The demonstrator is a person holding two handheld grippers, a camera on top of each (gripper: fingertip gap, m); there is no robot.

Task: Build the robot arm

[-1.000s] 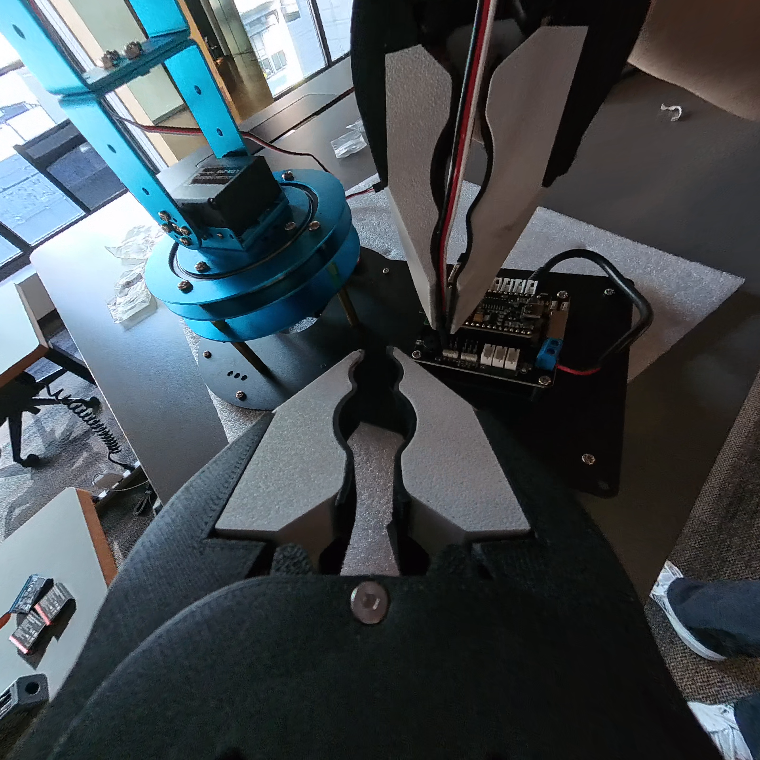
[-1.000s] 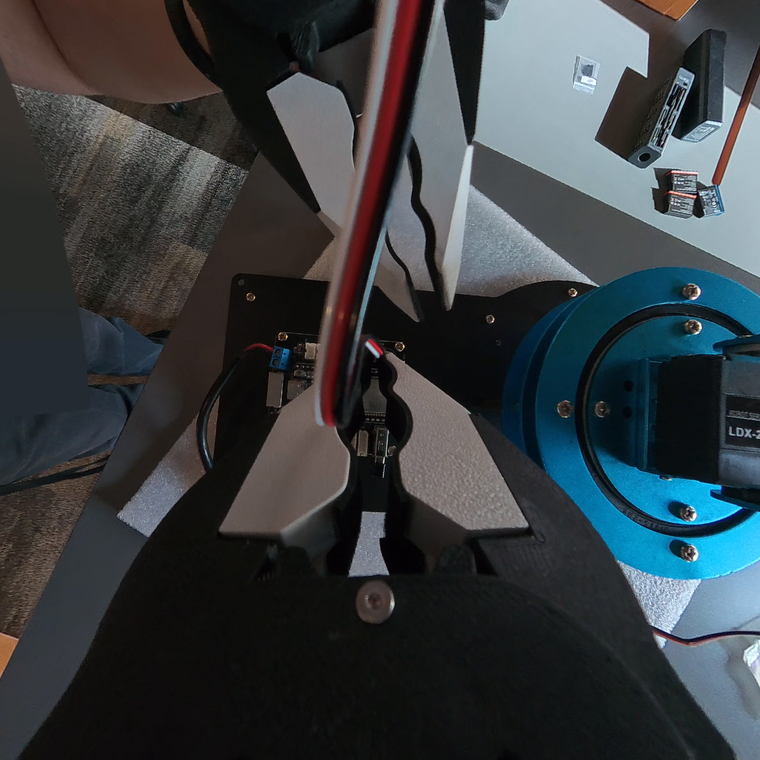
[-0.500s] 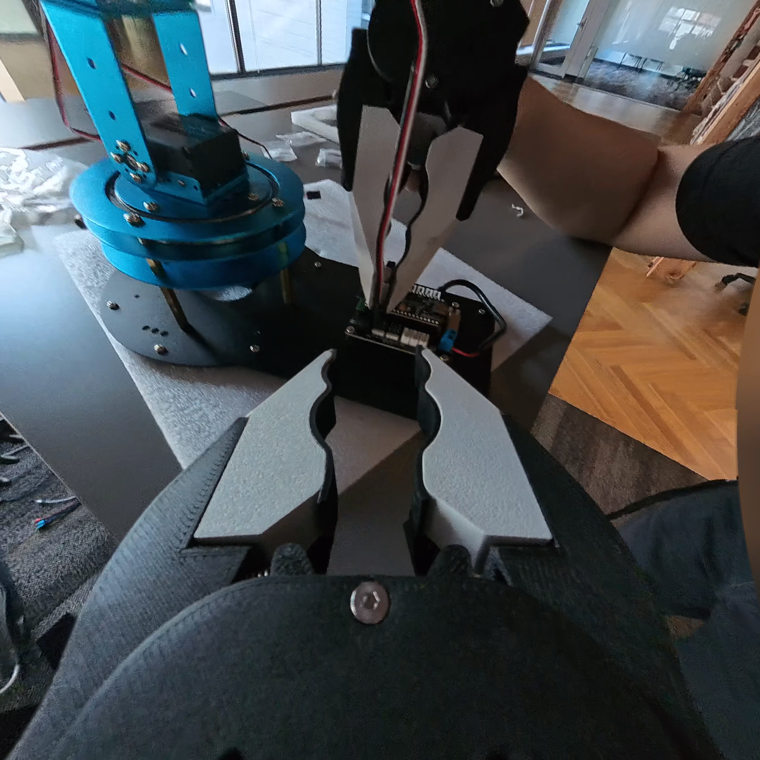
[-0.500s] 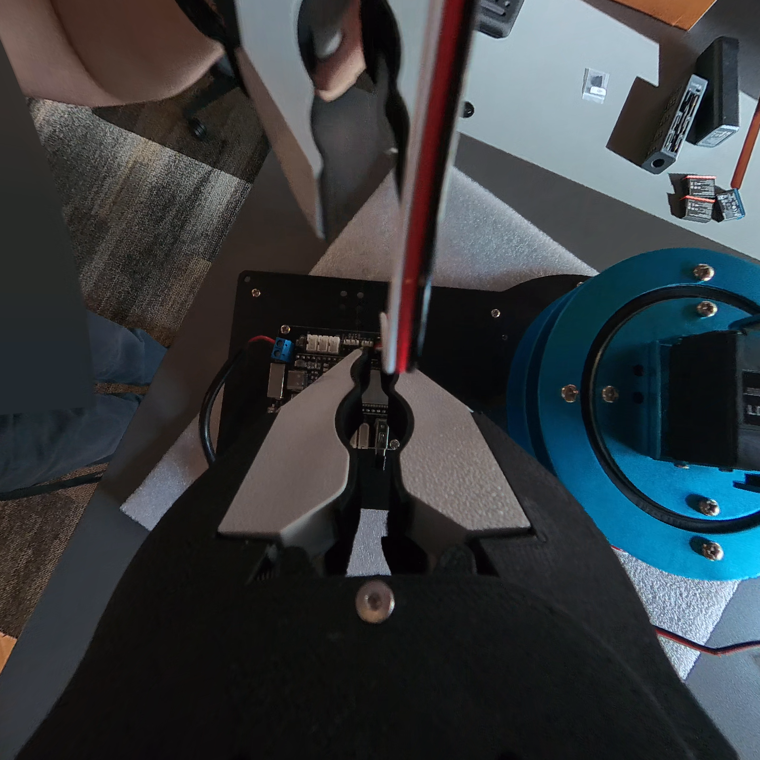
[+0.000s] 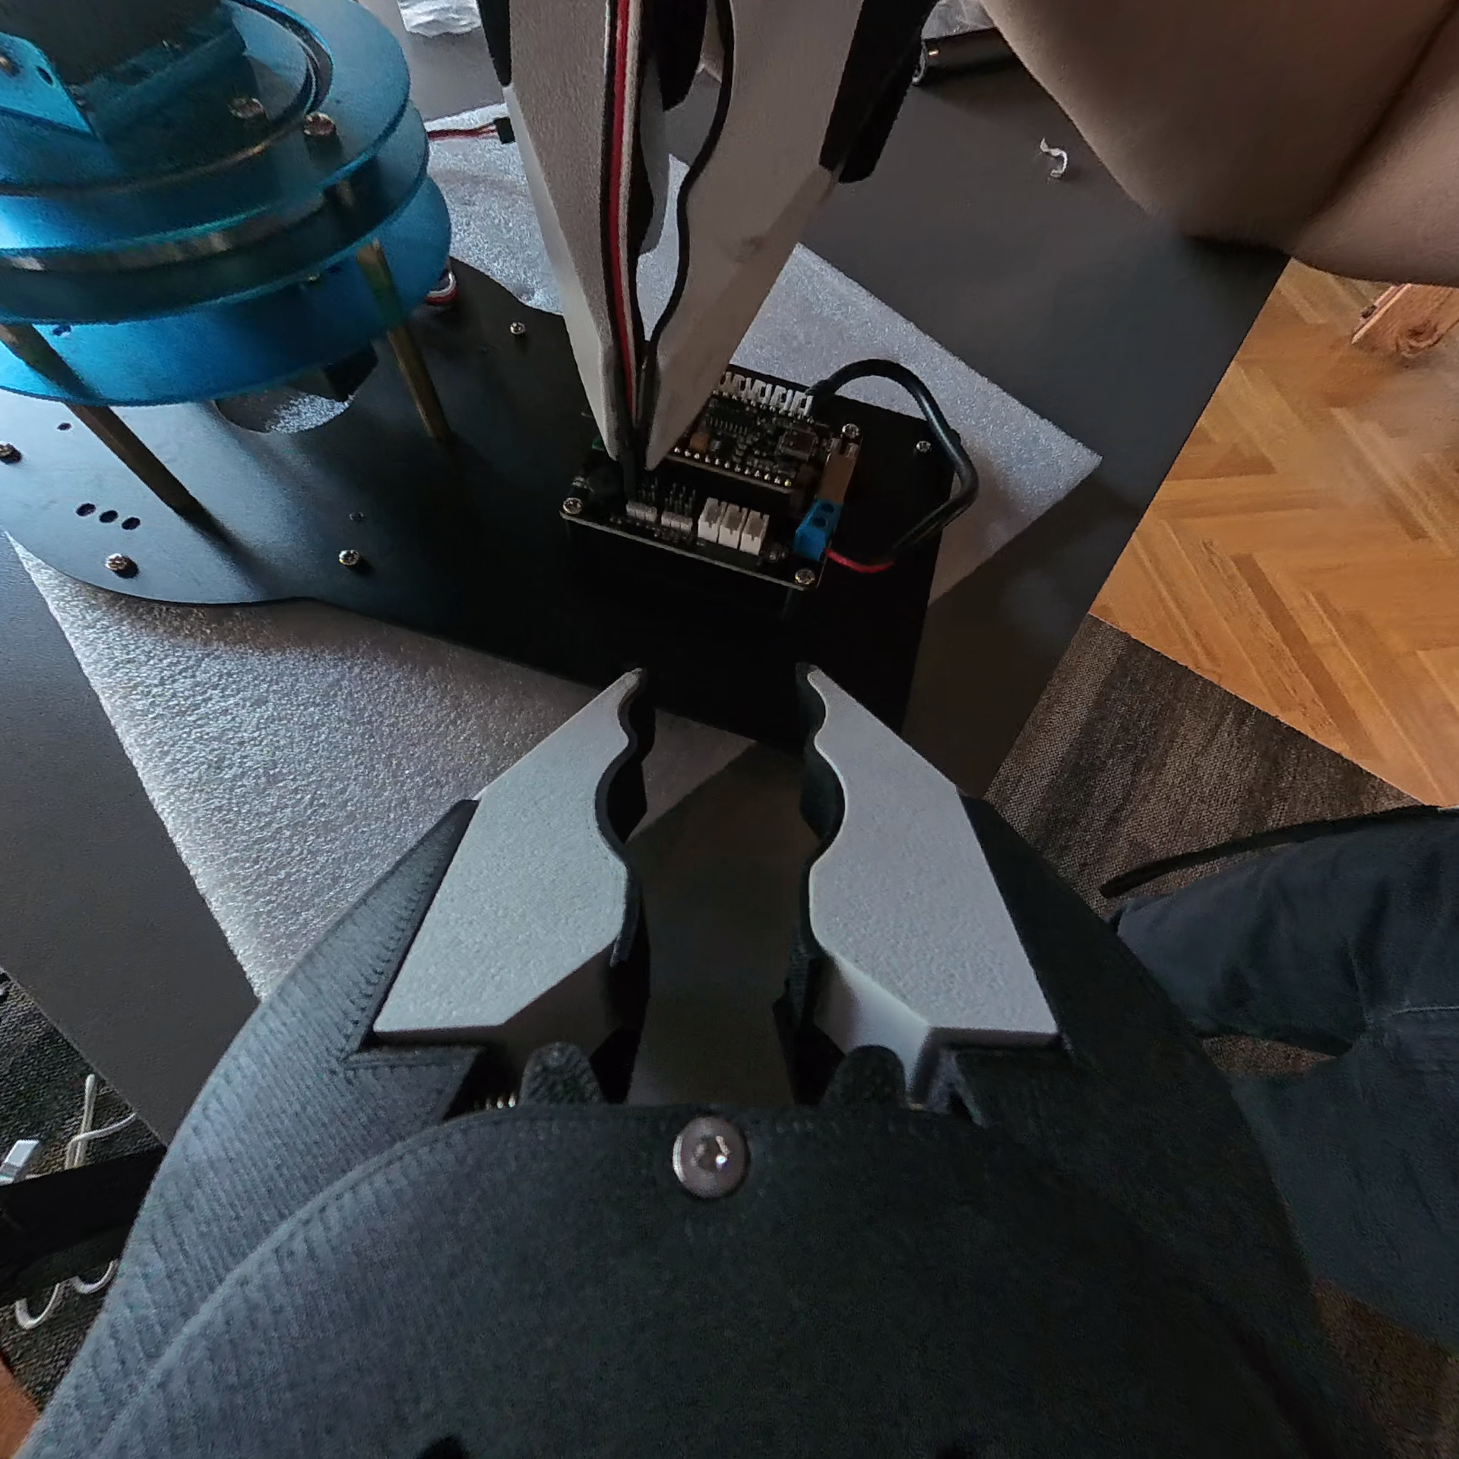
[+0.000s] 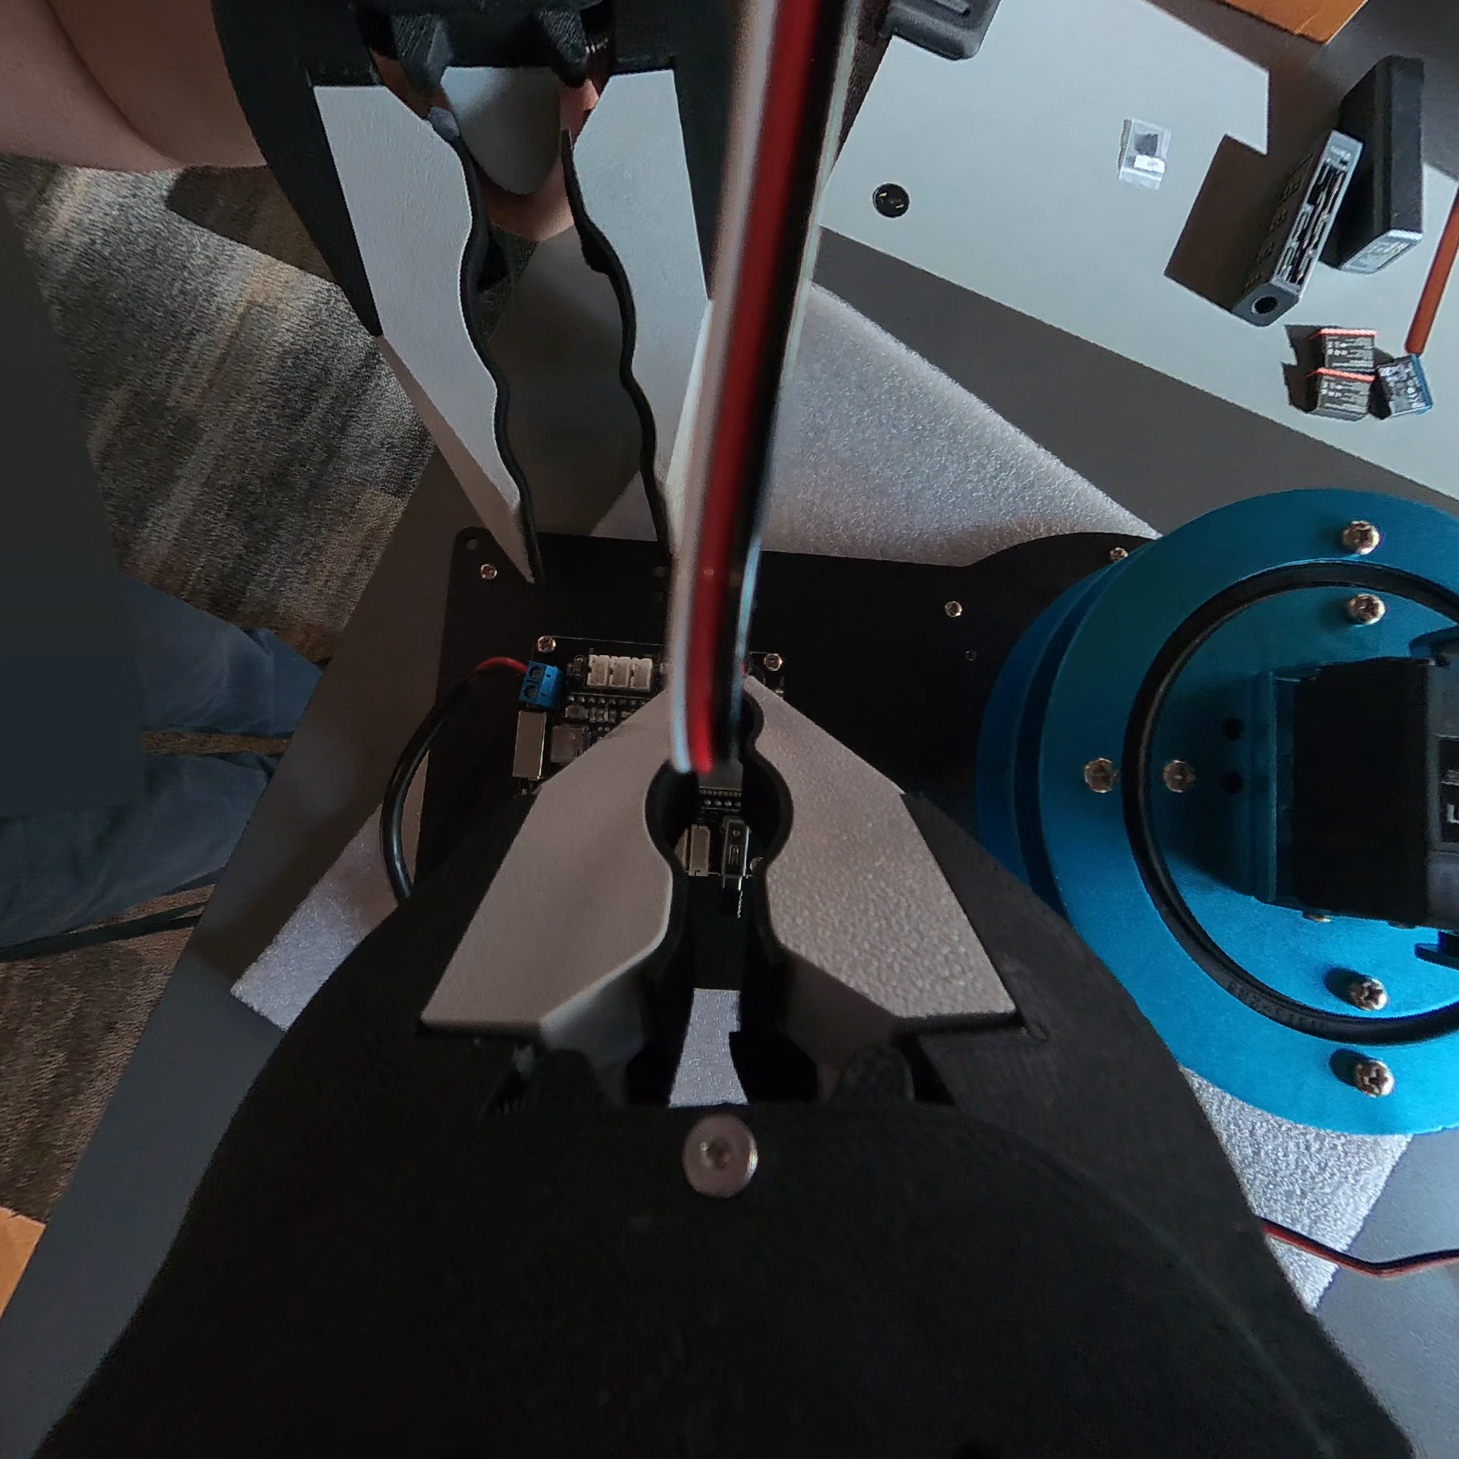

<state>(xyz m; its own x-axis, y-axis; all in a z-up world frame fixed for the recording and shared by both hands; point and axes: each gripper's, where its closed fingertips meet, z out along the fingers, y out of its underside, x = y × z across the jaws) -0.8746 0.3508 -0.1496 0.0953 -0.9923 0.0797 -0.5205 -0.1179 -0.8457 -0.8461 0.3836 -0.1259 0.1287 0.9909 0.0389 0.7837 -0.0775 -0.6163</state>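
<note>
- Left gripper (image 5: 720, 683): jaws apart, holding nothing, poised just above the near edge of the black base plate (image 5: 489, 553).
- Right gripper (image 5: 635, 466): fingertips closed on a ribbon cable (image 5: 620, 197), tips at the circuit board (image 5: 710, 481).
- Blue turntable (image 5: 197, 260): left of board.

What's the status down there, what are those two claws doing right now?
Left gripper open, empty, at the black plate's edge. Right gripper shut on striped cable, tips down on the circuit board. Blue turntable alongside, apart.

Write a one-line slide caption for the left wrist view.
Left gripper open near the black base plate; right gripper pinches a three-wire cable onto the controller board.
</note>
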